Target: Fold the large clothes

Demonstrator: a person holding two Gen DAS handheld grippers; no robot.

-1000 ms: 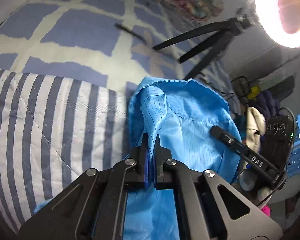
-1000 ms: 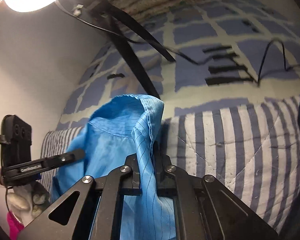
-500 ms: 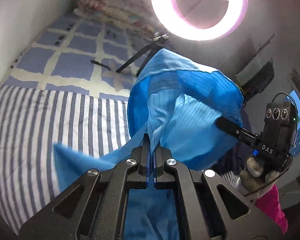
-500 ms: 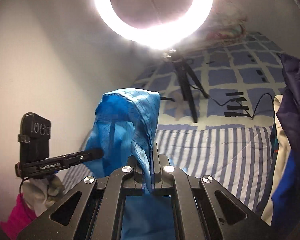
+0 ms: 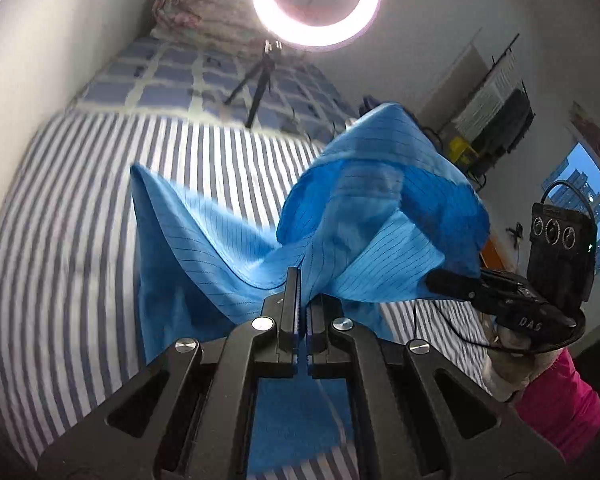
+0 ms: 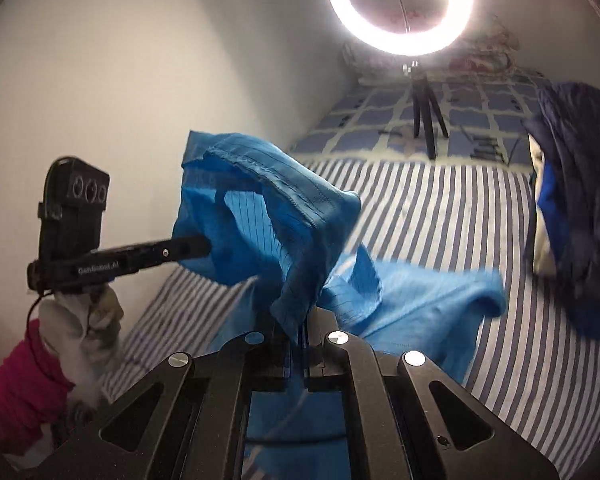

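A bright blue pinstriped garment (image 5: 364, 232) hangs in the air over the striped bed. My left gripper (image 5: 303, 280) is shut on one edge of it, the cloth bunching up above the jaws. My right gripper (image 6: 300, 320) is shut on another edge of the blue garment (image 6: 284, 232). Loose cloth trails down and out toward the striped quilt in both views. Each wrist view shows the other gripper at the side, the right gripper (image 5: 432, 282) and the left gripper (image 6: 204, 246), tips buried in the cloth, held by a gloved hand (image 6: 80, 320) in a pink sleeve.
A grey-and-white striped quilt (image 5: 60, 280) covers the bed, with a blue checked sheet (image 5: 160, 76) beyond it. A lit ring light (image 6: 400, 4) on a small tripod (image 6: 424, 120) stands on the bed. A dark blue clothes heap (image 6: 572, 200) sits at the right. A white wall (image 6: 120, 80) runs along the left.
Both grippers rose and pulled back from the bed, lifting the blue garment off the quilt. Far more of the bed and the ring light is in view. The cloth now billows and trails.
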